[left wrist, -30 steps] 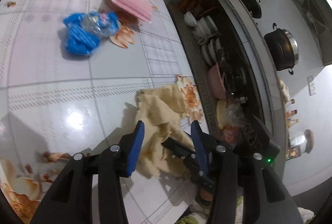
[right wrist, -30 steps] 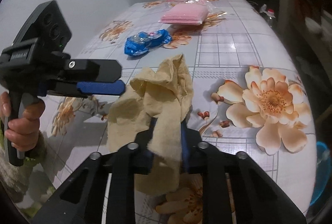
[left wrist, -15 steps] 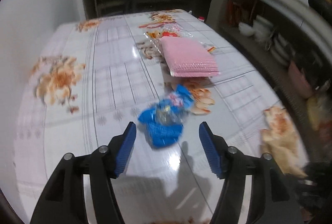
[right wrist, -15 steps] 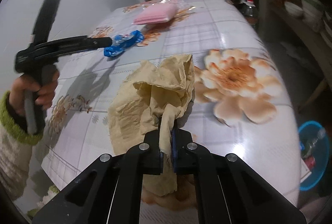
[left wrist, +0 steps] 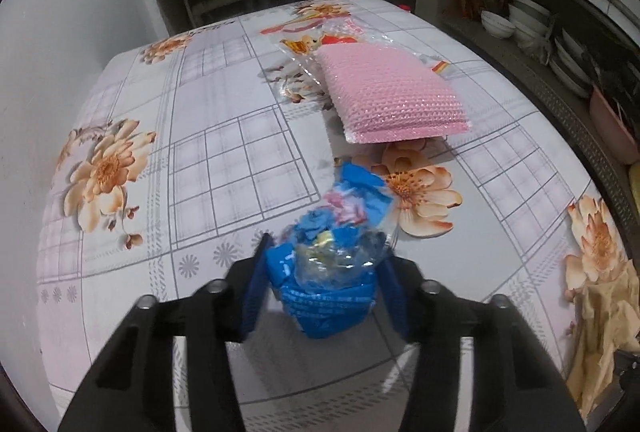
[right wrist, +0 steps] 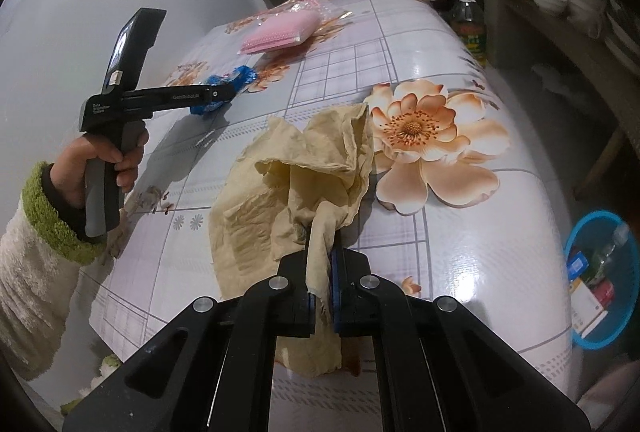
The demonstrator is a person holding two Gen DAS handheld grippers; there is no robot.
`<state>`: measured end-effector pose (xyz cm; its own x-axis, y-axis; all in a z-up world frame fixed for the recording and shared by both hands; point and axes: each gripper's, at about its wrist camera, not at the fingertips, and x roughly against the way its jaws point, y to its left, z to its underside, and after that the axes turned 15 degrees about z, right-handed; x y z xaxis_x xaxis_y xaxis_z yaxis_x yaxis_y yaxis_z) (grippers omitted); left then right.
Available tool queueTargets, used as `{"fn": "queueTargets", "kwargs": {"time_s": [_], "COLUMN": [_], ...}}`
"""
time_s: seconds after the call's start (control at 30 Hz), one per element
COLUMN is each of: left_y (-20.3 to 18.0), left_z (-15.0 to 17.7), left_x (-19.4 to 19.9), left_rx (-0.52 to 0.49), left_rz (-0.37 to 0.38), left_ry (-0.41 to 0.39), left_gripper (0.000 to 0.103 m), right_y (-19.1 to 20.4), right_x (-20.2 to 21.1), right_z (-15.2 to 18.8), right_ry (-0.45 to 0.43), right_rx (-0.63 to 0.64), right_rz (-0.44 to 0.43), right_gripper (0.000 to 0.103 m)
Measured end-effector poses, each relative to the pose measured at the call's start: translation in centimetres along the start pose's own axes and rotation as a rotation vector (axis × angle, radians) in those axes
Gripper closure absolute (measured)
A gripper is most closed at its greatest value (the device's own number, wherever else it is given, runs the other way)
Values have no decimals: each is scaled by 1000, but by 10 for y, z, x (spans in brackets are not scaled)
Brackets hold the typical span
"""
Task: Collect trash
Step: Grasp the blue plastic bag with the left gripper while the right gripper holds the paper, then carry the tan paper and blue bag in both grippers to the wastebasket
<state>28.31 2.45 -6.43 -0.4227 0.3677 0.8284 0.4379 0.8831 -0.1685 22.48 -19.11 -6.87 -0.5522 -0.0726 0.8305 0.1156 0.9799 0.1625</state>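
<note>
A crumpled blue plastic wrapper (left wrist: 328, 296) lies on the flowered tablecloth (left wrist: 208, 152). My left gripper (left wrist: 326, 252) straddles it, jaws closing, and both blue pads touch its sides. From the right wrist view the same gripper (right wrist: 222, 93) is held by a hand (right wrist: 100, 160) with a green cuff, its tips at the wrapper (right wrist: 242, 75). My right gripper (right wrist: 322, 260) is shut on a twisted fold of crumpled yellowish paper (right wrist: 304, 168), whose rest spreads on the table. That paper (left wrist: 604, 316) also shows at the right edge of the left wrist view.
A pink sponge pack (left wrist: 392, 96) in clear plastic lies further back on the table. A blue bin (right wrist: 600, 336) with trash in it stands on the floor at the right. An oil bottle (right wrist: 470, 24) and shelves of bowls (left wrist: 532, 20) line the right side.
The left gripper swung away from the yellowish paper to the blue wrapper and now closes around it. The right gripper tightened fully on the paper and shifted slightly.
</note>
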Motion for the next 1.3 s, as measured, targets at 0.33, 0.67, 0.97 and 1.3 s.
{"fn": "queueTargets", "kwargs": {"time_s": [0.33,0.67,0.97,1.3], "left_y": [-23,-140,-280,-419], "left_z": [21,39,13,0], "left_x": [29,56,11,-122], "left_rx": [-8,-146,-294,-305], "left_rz": [33,314,498,575], "left_ry": [-30,-13,86,413], "left_gripper": [72,73,73,72], "right_y": [-10,-46,-147,-275], "right_x": [11,40,78,40], "right_z": [5,18,54,119], "right_ry": [-22,-83,-145,-3], "right_rx": [-40,-157,-382,-692], "right_rz": [-6,20,155,287], "right_gripper": [101,101,101,101]}}
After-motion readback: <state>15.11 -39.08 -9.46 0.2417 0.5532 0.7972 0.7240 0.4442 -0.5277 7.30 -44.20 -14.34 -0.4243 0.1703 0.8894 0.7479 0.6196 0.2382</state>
